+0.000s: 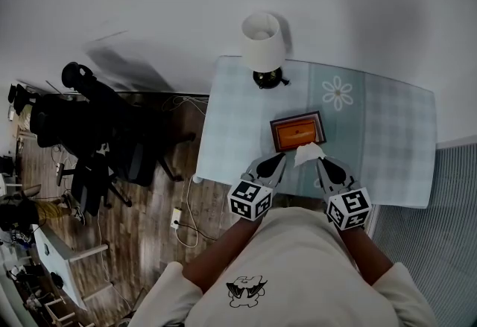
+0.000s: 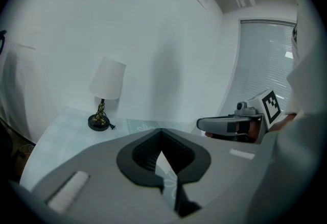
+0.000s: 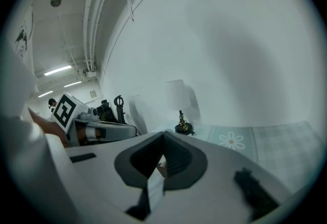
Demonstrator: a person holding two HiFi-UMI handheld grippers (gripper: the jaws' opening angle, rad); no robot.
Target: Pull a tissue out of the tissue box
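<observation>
At the surface's (image 1: 387, 141) near edge, the right gripper (image 1: 323, 164) is clenched on the white tissue (image 1: 308, 153). The left gripper (image 1: 278, 161), closed and empty, waits beside it. The tissue box (image 1: 297, 130) lies just beyond, so the pull likely runs back toward the person.

Pale checked tabletop (image 1: 387, 132), and a white-shaded lamp (image 1: 262, 46) stands at its far edge while the orange tissue box (image 1: 298, 130) sits mid-table, well apart.

Lamp (image 1: 263, 50) stands beyond tissue box (image 1: 298, 132); table's (image 1: 395, 132) right free.
</observation>
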